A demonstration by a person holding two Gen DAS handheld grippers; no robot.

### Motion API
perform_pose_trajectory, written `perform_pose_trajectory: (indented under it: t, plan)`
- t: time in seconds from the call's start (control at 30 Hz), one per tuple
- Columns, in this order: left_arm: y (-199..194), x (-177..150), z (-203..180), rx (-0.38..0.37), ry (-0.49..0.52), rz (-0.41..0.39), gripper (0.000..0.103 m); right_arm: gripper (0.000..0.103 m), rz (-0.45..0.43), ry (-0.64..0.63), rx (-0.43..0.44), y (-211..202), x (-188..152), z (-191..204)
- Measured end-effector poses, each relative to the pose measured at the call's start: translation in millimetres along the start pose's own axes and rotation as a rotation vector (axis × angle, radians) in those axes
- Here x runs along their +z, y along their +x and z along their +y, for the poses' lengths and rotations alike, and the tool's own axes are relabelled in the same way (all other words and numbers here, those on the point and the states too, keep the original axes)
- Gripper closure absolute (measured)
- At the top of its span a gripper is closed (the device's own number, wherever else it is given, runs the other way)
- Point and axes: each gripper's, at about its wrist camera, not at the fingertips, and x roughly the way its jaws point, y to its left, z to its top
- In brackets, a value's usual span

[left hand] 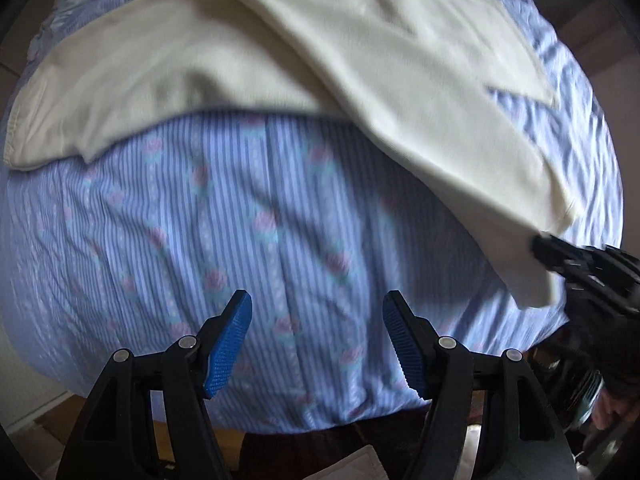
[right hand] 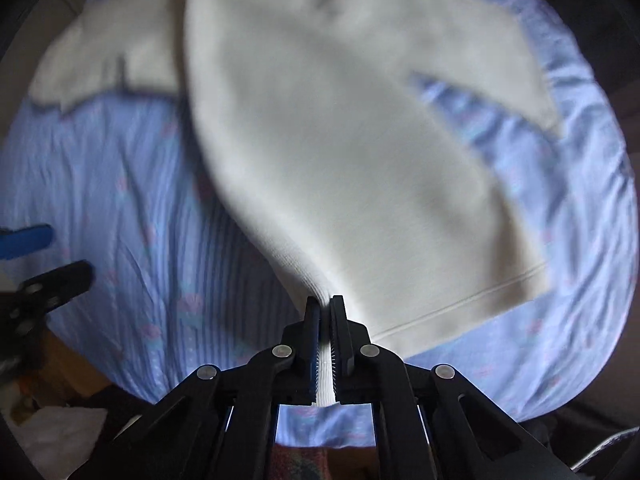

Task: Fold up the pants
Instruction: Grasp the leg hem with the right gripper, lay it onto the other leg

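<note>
Cream knit pants (right hand: 340, 152) lie spread across a blue striped bedsheet with pink rose print (left hand: 248, 248), waistband end at the left of the left wrist view and 1 leg drawn diagonally toward the near right. No brand, label or legible writing appears on the fabric or on either tool.

The right gripper (right hand: 325, 320), black with ridged pads, is closed tightly on the hemmed cuff of that raised leg; a narrow strip of cream cloth shows between the 2 jaws. In the left wrist view the same tool (left hand: 560, 256) appears at the right edge, pinching the leg's corner above the sheet.

The left gripper (left hand: 317, 344), black-framed with blue textured pads (left hand: 230, 344), stands wide apart and holds nothing, poised over bare sheet near the bed's front edge. Its blue pad and black finger also enter the right wrist view at far left (right hand: 28, 240).

The second leg (left hand: 516, 60) lies flat on the sheet beyond the lifted one. Motion blur softens both views. Below the bed edge, pale cloth (right hand: 60, 432) and dark objects are cut off and cannot be identified.
</note>
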Motion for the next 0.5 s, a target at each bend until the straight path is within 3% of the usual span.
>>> perform_pose_trajectory:
  t: [0.17,0.3,0.5]
  plan:
    - [-29,27,-4,-0.038,-0.061,-0.093,0.036,0.098,-0.177,0.101,-0.025,-70,32,-55]
    - [-57,49,-17,-0.030,-0.051,-0.193,0.036,0.098,-0.313,0.131,-0.084,-115,78,-93]
    - [-85,100,-33,-0.002,-0.021,-0.291,0.036,0.098,-0.406,0.124,-0.115,-146,150,-128]
